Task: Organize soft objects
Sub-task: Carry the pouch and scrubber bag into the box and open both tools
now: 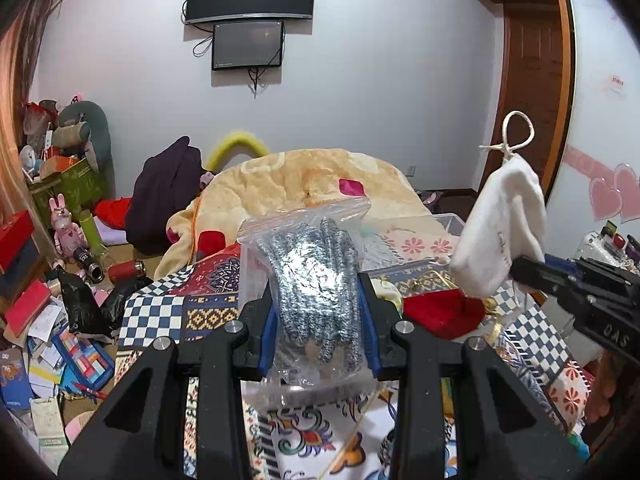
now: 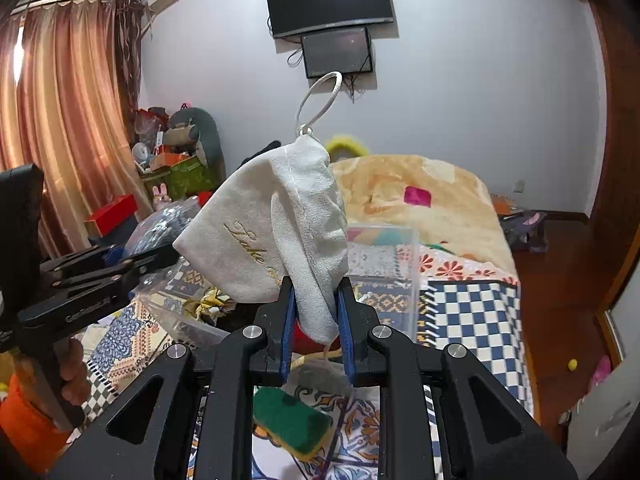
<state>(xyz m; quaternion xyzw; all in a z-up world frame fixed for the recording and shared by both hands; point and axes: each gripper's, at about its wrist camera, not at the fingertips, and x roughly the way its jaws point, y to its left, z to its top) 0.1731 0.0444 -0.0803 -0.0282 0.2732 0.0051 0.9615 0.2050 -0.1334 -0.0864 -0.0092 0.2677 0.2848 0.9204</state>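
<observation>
White drawstring pouch (image 2: pixel 276 236): gold script embroidery, the first word reads roughly "Luke"; what follows is hidden in a fold and behind the fingers. In the left wrist view the same script on the pouch (image 1: pixel 500 236) is too small to read.
Right hand-held gripper (image 1: pixel 520 276): raised letters "DAS" on its black body, seen upside down in the left wrist view.
Left hand-held gripper (image 2: pixel 160 260): embossed lettering along its side in the right wrist view, too blurred to make out.
Lower wall screen (image 1: pixel 248 45): a small line of text at its bottom edge, unreadable.
</observation>
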